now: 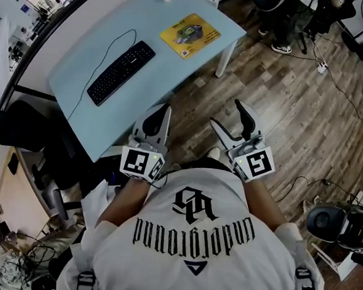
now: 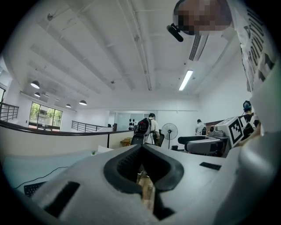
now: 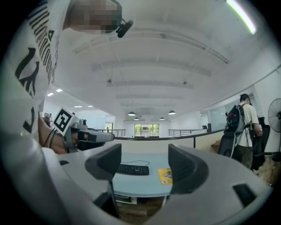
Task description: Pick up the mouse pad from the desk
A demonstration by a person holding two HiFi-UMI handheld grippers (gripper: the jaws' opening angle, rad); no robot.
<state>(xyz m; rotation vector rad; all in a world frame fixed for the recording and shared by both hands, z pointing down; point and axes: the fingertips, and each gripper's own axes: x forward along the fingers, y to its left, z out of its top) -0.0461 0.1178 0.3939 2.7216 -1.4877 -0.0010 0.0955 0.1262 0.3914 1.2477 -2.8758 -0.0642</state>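
Yellow mouse pad (image 1: 190,34) lies at the desk's (image 1: 150,82) far right corner, well ahead of both grippers. Right gripper (image 1: 226,113), jaws apart and empty, is judged the nearer. Left gripper (image 1: 161,117) has its jaws together on nothing.

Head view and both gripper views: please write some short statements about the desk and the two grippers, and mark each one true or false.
1. The yellow rectangular mouse pad lies on the light blue desk. True.
2. The right gripper is closed on the mouse pad. False: its jaws stand apart with nothing between them, and the pad is still on the desk, away from the gripper.
3. In the head view, the black keyboard lies to the right of the mouse pad. False: it lies to the left of the pad.
4. The left gripper has its jaws together and holds nothing. True.
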